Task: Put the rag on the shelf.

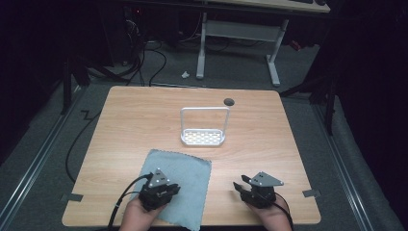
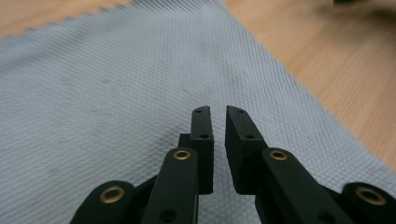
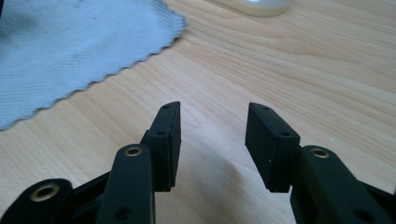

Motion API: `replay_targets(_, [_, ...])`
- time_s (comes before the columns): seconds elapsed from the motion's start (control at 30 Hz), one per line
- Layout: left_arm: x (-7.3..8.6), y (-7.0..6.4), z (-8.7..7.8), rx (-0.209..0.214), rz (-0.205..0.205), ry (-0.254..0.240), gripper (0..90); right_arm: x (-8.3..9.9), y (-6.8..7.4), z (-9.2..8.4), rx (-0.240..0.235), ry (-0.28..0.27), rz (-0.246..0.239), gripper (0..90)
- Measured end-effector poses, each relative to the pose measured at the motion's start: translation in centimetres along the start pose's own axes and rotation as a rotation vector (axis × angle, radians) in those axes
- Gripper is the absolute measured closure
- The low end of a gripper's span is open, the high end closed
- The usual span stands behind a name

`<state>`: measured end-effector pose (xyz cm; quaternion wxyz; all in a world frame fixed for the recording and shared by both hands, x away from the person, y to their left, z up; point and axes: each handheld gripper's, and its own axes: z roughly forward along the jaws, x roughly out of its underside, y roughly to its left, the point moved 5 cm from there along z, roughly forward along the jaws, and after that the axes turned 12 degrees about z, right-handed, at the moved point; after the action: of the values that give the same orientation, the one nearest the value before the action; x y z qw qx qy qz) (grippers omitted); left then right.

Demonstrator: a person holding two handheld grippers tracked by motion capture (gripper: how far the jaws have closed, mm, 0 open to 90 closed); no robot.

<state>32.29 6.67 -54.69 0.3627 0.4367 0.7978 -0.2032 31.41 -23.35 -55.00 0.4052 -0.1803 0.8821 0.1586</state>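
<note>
A grey-blue cloth [image 1: 187, 166] lies flat on the near left part of the wooden table [image 1: 269, 130]. My left gripper [image 1: 174, 188] hovers low over the cloth's near half. In the left gripper view the cloth [image 2: 116, 84] spreads under the left gripper [image 2: 218, 112], whose jaws stand a narrow gap apart with nothing between them. My right gripper [image 1: 240, 183] rests at the near right, over bare wood. In the right gripper view the right gripper [image 3: 214, 109] is wide open and empty, with the cloth's scalloped edge [image 3: 70, 51] off to its left.
A small white wire rack [image 1: 203, 137] with a tall loop handle stands at the table's middle; its base [image 3: 257, 5] peeks in at the top of the right gripper view. A dark cable hole [image 1: 229, 101] sits near the far edge. Another desk's white legs [image 1: 273, 62] stand beyond.
</note>
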Motion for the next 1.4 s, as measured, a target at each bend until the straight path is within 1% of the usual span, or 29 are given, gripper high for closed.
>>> replay_targets(0.03, [0.5, 1.6, -1.4, -0.044, -0.016, -0.014, 80.9, 0.0, 0.3, 0.1, -0.010, -0.001, 0.000, 59.2])
replay_targets(0.07, [1.0, 2.5, -2.2, -0.065, -0.028, -0.013, 80.9, -0.1, 0.8, 0.2, -0.026, 0.002, 0.005, 62.9])
replay_targets(0.1, [1.6, 3.5, -2.9, -0.088, -0.041, -0.010, 81.1, -0.2, 1.4, 0.3, -0.047, -0.001, 0.006, 68.9])
replay_targets(0.17, [3.0, 5.1, -4.2, -0.130, -0.045, 0.013, 82.4, -0.7, 2.8, 0.7, -0.076, -0.005, -0.018, 83.0])
replay_targets(0.2, [3.0, 5.1, -4.2, -0.130, -0.045, 0.013, 83.8, -0.7, 2.8, 0.7, -0.076, -0.005, -0.018, 83.0])
replay_targets(0.23, [3.7, 5.8, -4.9, -0.144, -0.056, 0.017, 83.8, -0.9, 3.5, 0.9, -0.077, -0.003, -0.042, 89.1])
replay_targets(0.3, [4.4, 6.7, -5.7, -0.163, -0.085, 0.021, 86.7, -1.4, 5.8, 1.8, -0.116, 0.021, -0.088, 90.0])
replay_targets(0.33, [4.7, 7.1, -6.0, -0.169, -0.101, 0.021, 86.7, -1.4, 5.8, 1.8, -0.116, 0.021, -0.088, 90.0])
replay_targets(0.37, [4.9, 7.4, -6.0, -0.171, -0.106, 0.031, 87.9, -1.3, 6.4, 2.2, -0.123, 0.038, -0.107, 90.0])
replay_targets(0.4, [5.3, 7.6, -5.8, -0.178, -0.093, 0.063, 88.4, -1.3, 7.6, 3.2, -0.135, 0.065, -0.153, 90.0])
replay_targets(0.43, [5.3, 7.6, -5.8, -0.178, -0.093, 0.063, 88.4, -1.3, 7.6, 3.2, -0.135, 0.065, -0.153, 90.0])
replay_targets(0.47, [5.4, 7.6, -5.6, -0.173, -0.098, 0.070, 88.4, -1.6, 8.1, 3.7, -0.144, 0.068, -0.155, 90.0])
replay_targets(0.53, [5.5, 7.6, -5.4, -0.157, -0.104, 0.073, 88.4, -2.1, 9.3, 4.8, -0.149, 0.075, -0.189, 90.0])
replay_targets(0.57, [5.6, 7.5, -5.2, -0.152, -0.102, 0.077, 88.2, -2.4, 10.2, 5.8, -0.159, 0.092, -0.207, 90.0])
replay_targets(0.63, [5.8, 7.3, -4.8, -0.149, -0.086, 0.099, 88.2, -2.4, 10.8, 6.5, -0.161, 0.110, -0.214, 90.0])
replay_targets(0.73, [5.9, 7.4, -4.8, -0.140, -0.098, 0.091, 88.3, -2.1, 10.9, 6.9, -0.149, 0.124, -0.231, 90.0])
replay_targets(0.8, [5.9, 7.4, -4.8, -0.131, -0.098, 0.088, 88.6, -2.0, 10.5, 6.6, -0.132, 0.132, -0.229, 90.0])
replay_targets(0.83, [5.8, 7.2, -4.7, -0.115, -0.100, 0.083, 88.6, -1.9, 10.3, 6.5, -0.134, 0.130, -0.225, 90.0])
replay_targets(0.93, [5.6, 6.8, -4.4, -0.110, -0.084, 0.083, 88.6, -1.8, 9.9, 6.3, -0.135, 0.132, -0.212, 90.0])
replay_targets(1.0, [5.3, 6.3, -4.1, -0.099, -0.073, 0.082, 88.5, -1.6, 9.4, 5.9, -0.129, 0.128, -0.212, 90.0])
replay_targets(1.03, [5.0, 5.7, -3.8, -0.079, -0.061, 0.076, 88.6, -1.3, 8.8, 5.5, -0.127, 0.127, -0.201, 90.0])
replay_targets(1.07, [5.0, 5.7, -3.8, -0.079, -0.061, 0.076, 88.5, -1.3, 8.8, 5.5, -0.127, 0.127, -0.201, 90.0])
replay_targets(1.1, [4.8, 5.3, -3.5, -0.057, -0.051, 0.075, 88.5, -1.2, 8.5, 5.3, -0.124, 0.128, -0.196, 90.0])
replay_targets(1.13, [4.7, 5.0, -3.4, -0.049, -0.045, 0.074, 88.6, -1.0, 7.6, 4.8, -0.115, 0.125, -0.182, 90.0])
replay_targets(1.17, [4.5, 4.5, -3.1, -0.035, -0.036, 0.069, 88.6, -1.0, 7.6, 4.8, -0.115, 0.125, -0.182, 90.0])
replay_targets(1.23, [4.0, 3.4, -2.5, -0.007, -0.001, 0.060, 88.5, -0.7, 6.4, 4.1, -0.098, 0.131, -0.160, 90.0])
replay_targets(1.27, [4.0, 3.4, -2.5, -0.007, -0.001, 0.060, 88.5, -0.6, 6.0, 3.9, -0.092, 0.133, -0.153, 90.0])
replay_targets(1.3, [3.9, 3.0, -2.3, 0.002, 0.006, 0.056, 88.5, -0.6, 6.0, 3.9, -0.092, 0.133, -0.153, 90.0])
replay_targets(1.4, [3.3, 1.9, -1.5, 0.030, 0.024, 0.043, 88.5, -0.4, 4.7, 3.2, -0.085, 0.131, -0.143, 90.0])
